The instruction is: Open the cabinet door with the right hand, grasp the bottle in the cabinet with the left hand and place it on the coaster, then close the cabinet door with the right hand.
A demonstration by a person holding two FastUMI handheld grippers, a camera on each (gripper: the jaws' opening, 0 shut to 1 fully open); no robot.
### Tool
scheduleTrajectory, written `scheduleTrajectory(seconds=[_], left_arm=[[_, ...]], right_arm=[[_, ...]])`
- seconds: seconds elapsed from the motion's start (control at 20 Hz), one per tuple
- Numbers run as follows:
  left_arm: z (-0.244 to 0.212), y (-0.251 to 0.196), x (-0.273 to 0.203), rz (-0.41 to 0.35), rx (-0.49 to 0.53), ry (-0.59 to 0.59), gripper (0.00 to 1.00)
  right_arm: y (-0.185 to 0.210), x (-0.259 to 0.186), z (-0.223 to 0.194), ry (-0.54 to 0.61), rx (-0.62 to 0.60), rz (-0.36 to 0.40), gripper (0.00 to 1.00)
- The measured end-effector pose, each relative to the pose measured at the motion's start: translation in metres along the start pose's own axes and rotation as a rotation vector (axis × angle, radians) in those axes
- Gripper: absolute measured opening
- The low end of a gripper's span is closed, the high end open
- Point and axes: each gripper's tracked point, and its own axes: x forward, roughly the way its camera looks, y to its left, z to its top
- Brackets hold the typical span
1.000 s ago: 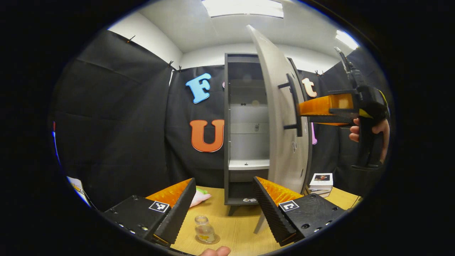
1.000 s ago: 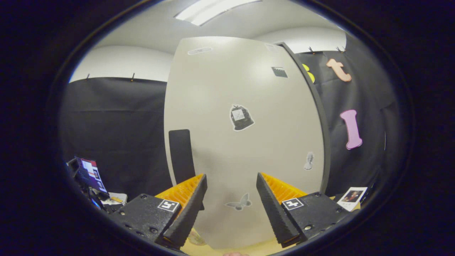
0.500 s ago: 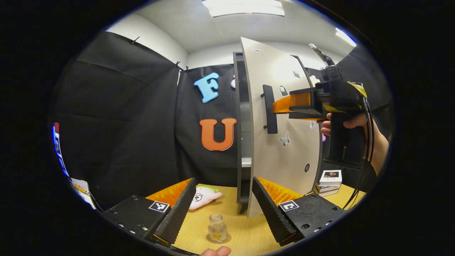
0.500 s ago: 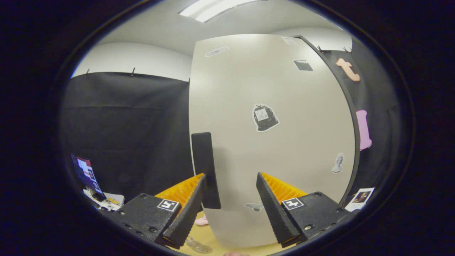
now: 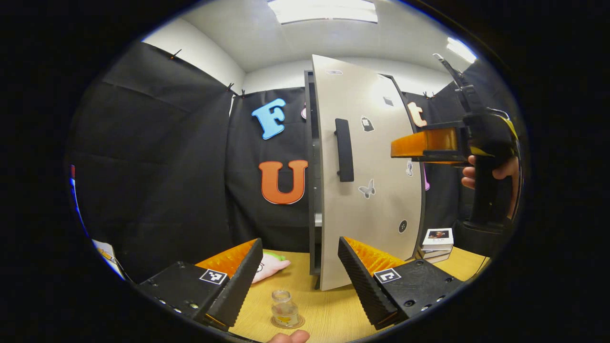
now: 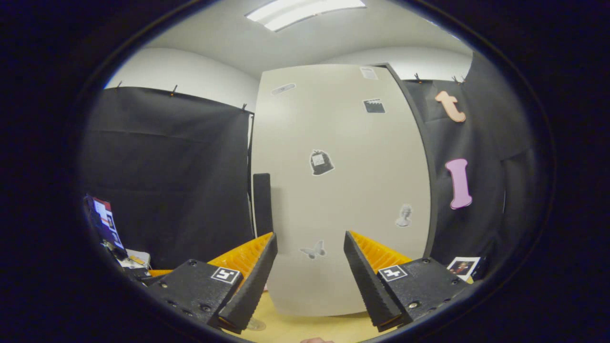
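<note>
pale grey, the cabinet door (image 5: 367, 190) has swung nearly shut since half a second ago; a narrow dark slit is left along its handle edge, where a second back the shelves inside were plain to see. the black handle (image 5: 344, 150) now stands free on the door face. the right tongs (image 5: 394, 147), held in a hand (image 5: 491, 174) off to the side in the left gripper view, have pulled back from that handle and no longer touch it; from this side i cannot tell their gap, but in the right gripper view the right tongs (image 6: 309, 259) stand wide with nothing between them, facing the door (image 6: 340, 190) with its small stickers, handle (image 6: 262, 202) off to their left.

the left tongs (image 5: 299, 267) are wide too and hold nothing, hovering above the wooden bench (image 5: 329, 314). between and below them the small glass bottle (image 5: 283, 308) stands upright on the round coaster (image 5: 287, 323), in front of the cabinet, same spot as before. a pink plush toy (image 5: 269, 267) lies behind it on the bench, and a stack of books (image 5: 437, 243) sits to the cabinet's right.
</note>
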Motion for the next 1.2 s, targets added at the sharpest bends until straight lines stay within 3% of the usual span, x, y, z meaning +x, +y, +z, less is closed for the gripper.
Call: scheduleTrajectory(seconds=[0.5,0.85,1.2], left_arm=[[0.007,-0.039,0.010,-0.078,-0.011,-0.021,0.96],[0.004,-0.046,0.005,-0.070,-0.014,-0.025,0.96],[0.008,-0.050,0.002,-0.070,-0.003,-0.047,0.96]], right_arm=[[-0.071,-0.107,-0.034,0.007,-0.008,-0.211,0.91],[-0.128,-0.169,-0.073,0.066,0.035,-0.413,0.91],[-0.168,-0.202,-0.057,-0.001,0.045,-0.556,0.91]])
